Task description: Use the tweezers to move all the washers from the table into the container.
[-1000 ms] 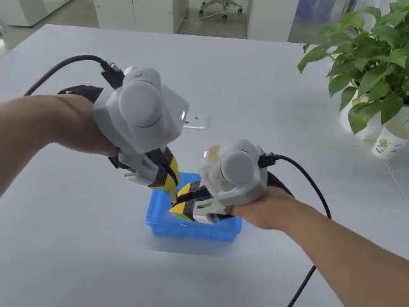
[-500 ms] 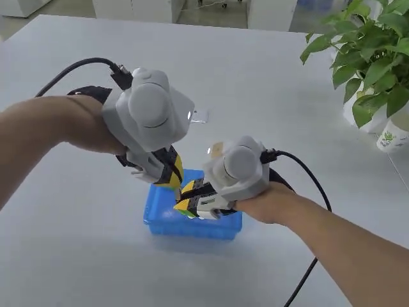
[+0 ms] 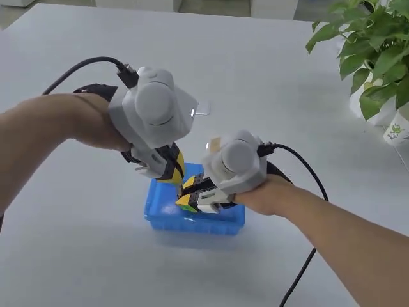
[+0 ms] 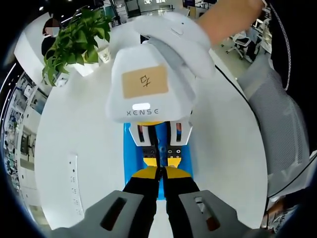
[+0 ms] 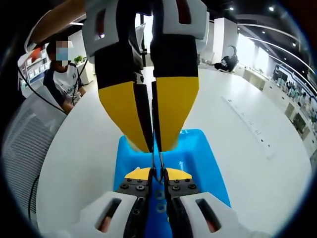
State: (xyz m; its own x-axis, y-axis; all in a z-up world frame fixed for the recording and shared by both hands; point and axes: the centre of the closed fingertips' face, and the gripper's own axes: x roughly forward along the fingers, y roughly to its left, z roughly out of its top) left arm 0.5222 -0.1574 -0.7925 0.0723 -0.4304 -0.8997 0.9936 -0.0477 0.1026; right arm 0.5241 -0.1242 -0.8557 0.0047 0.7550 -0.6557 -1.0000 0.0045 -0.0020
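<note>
The left tool (image 4: 159,172) and right tool (image 5: 158,179) are met tip to tip over the blue container (image 3: 163,217) on the tabletop (image 3: 77,243). Each is clenched on the thin tweezers (image 5: 154,148), and the container's inside is masked by them. A potted plant (image 3: 374,51) and a power strip (image 5: 250,126) are seen well apart.

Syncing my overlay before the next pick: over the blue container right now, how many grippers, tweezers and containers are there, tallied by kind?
Grippers: 2 (left gripper, right gripper)
Tweezers: 1, running between both grippers' closed jaws
Blue container: 1
Total: 4
</note>
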